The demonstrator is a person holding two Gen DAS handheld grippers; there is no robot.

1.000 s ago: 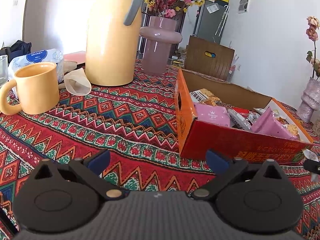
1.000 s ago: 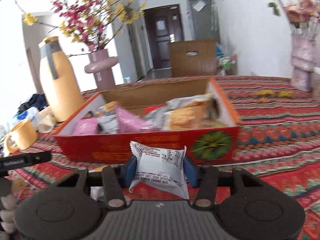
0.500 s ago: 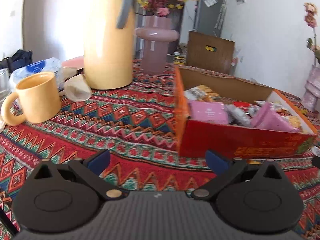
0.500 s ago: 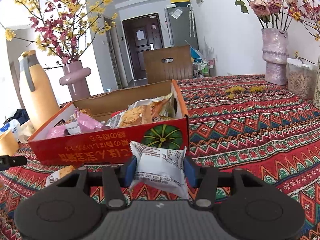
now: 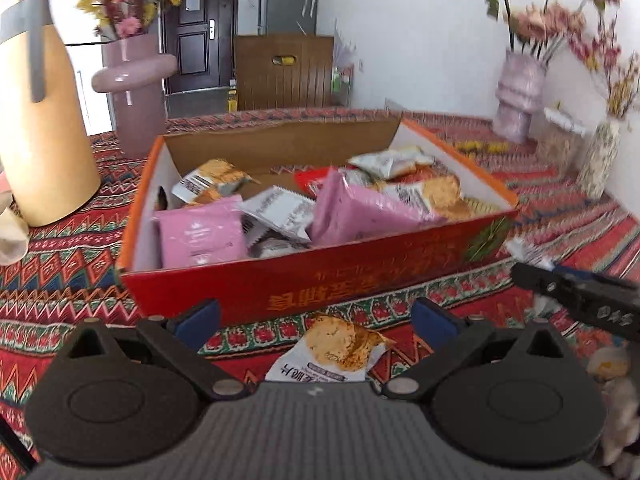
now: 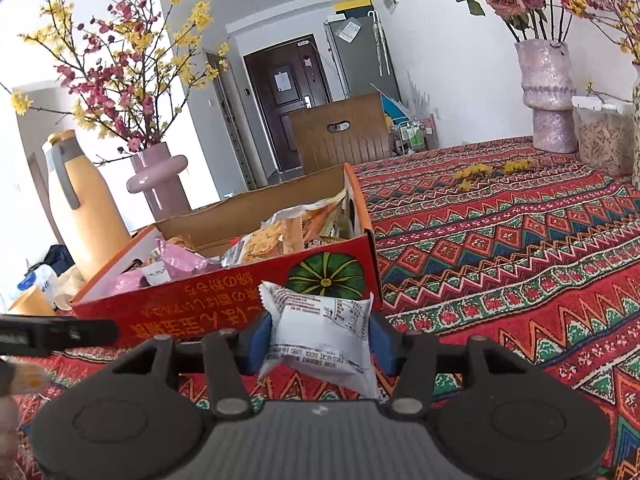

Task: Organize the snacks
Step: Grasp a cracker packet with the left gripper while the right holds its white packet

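Note:
A red cardboard box [image 5: 320, 280] full of snack packets sits on the patterned tablecloth; it also shows in the right wrist view [image 6: 224, 296]. My left gripper [image 5: 316, 320] is open, its jaws on either side of a loose cookie packet [image 5: 336, 352] that lies on the cloth just in front of the box. My right gripper [image 6: 318, 338] is shut on a white snack packet [image 6: 320, 328], held just in front of the box's near right corner. The right gripper's side shows at the right of the left wrist view [image 5: 576, 296].
A yellow thermos [image 5: 36, 120] and a pink vase with flowers [image 5: 136, 84] stand left of the box. A pale vase [image 6: 548, 96] and a jar of snacks [image 6: 600, 136] stand at the far right. A brown chair back [image 6: 340, 132] is behind the table.
My left gripper has swung right, from the mug and thermos to the box front, with the cookie packet now between its jaws. My right gripper moved right along the box, still holding the white packet.

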